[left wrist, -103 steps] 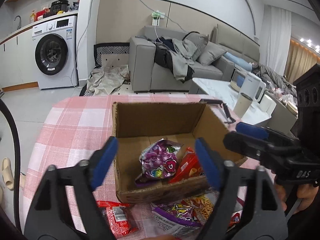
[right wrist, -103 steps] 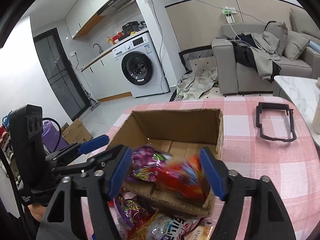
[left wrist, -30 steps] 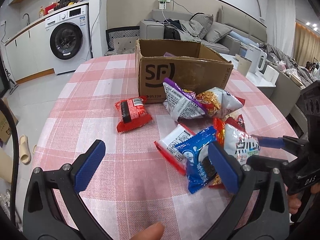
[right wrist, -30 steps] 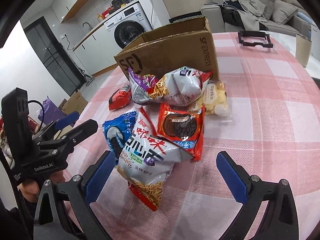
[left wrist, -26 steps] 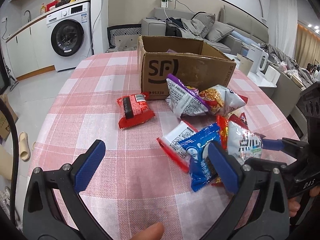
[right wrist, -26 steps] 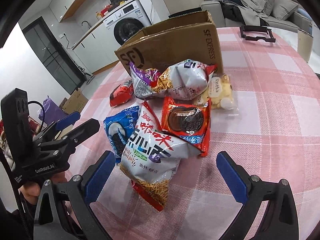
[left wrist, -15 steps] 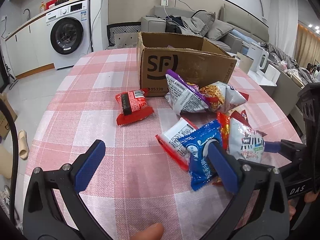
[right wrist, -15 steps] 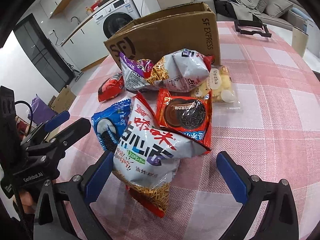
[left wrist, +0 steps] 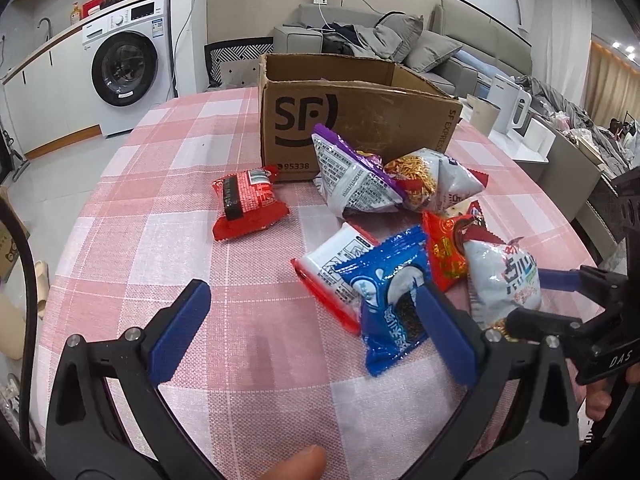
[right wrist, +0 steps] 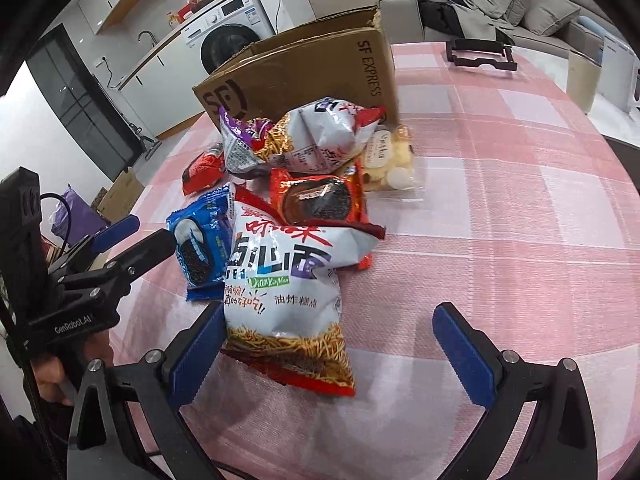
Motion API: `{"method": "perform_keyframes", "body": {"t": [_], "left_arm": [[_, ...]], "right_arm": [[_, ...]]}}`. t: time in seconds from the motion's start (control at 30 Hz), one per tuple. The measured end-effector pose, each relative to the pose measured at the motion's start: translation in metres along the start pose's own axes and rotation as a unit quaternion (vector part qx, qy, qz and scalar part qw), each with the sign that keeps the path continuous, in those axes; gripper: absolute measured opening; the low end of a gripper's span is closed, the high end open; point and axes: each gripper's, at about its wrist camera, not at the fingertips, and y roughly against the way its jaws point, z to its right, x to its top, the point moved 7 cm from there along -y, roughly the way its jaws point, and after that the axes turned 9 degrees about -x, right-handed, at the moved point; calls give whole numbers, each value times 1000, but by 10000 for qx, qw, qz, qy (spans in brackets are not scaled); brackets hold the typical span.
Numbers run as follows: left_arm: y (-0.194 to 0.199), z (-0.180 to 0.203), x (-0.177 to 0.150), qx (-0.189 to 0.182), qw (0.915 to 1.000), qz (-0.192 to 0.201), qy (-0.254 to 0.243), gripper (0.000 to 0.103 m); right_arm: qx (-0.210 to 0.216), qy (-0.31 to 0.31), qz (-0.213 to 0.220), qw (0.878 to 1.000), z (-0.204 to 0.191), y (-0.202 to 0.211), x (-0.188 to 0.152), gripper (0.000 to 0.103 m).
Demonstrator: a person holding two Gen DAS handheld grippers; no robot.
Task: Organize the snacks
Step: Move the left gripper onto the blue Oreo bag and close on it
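Observation:
A brown SF cardboard box (left wrist: 360,120) stands on the pink checked tablecloth (left wrist: 160,208); it also shows in the right wrist view (right wrist: 304,68). Snack packs lie in front of it: a red pack (left wrist: 248,204), a purple-and-white noodle bag (left wrist: 352,180), a blue cookie pack (left wrist: 392,296), and a big white noodle bag (right wrist: 284,280). My left gripper (left wrist: 312,336) is open and empty, its right finger over the blue pack. My right gripper (right wrist: 328,344) is open and empty, its left finger touching the white bag.
A red cookie pack (right wrist: 320,196) and a clear bag of pale sweets (right wrist: 392,164) lie in the pile. A black frame (right wrist: 480,54) lies at the table's far side. A washing machine (left wrist: 124,68) and sofa (left wrist: 380,48) stand behind.
Both grippers have drawn back from the box to the near side of the snack pile. Over the last second the right gripper has come closer to the white noodle bag.

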Motion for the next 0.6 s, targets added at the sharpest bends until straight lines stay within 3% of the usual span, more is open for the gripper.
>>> {"method": "perform_keyframes", "body": {"t": [0.37,0.6], "left_arm": [[-9,15,-4,-89,9998,-113,-122,102],[-19,20,-5,-101,9996,-243,-85,102]], "right_arm": [[-49,165,132,9998,7,6,-2,101],[110,177,94,9997,-2,-1,0,89]]}}
